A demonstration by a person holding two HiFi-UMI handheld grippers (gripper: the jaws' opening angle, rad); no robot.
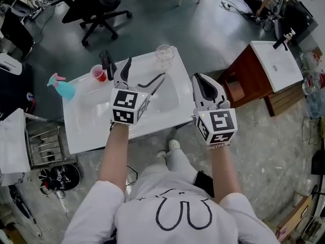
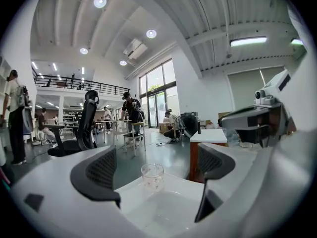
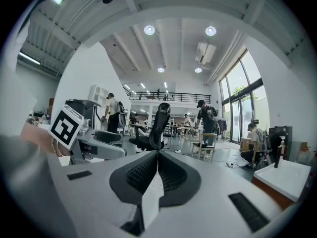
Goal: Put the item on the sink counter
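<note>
Closest to the body, the right tongs [image 1: 202, 80] sit just off the right edge of the sink counter [image 1: 96, 131], above the floor. We read the jaws in the right gripper view as clenched pad against pad, with nothing between them. Beside them, on their left, the left tongs [image 1: 145, 67] hang over the white basin, jaws released and wide apart, grasping nothing. Ahead of the left tongs and slightly to their right, the clear glass [image 1: 165, 53] stands upright on the far right corner of the counter. It is apart from both tongs. In the left gripper view the clear glass [image 2: 152, 176] appears framed between the open jaws but beyond their tips, on the counter's rim. To the left of the left tongs, a red cup [image 1: 97, 73] and a black tap [image 1: 106, 61] stand close together on the far-left rim. Further left, a teal spray bottle [image 1: 62, 87] sits at the counter's corner; we cannot tell whether it rests on the counter. Well to the right of the right tongs stands a white-topped brown cabinet [image 1: 277, 65]. Far beyond the left tongs, a black office chair [image 1: 99, 9] stands on grey floor.
</note>
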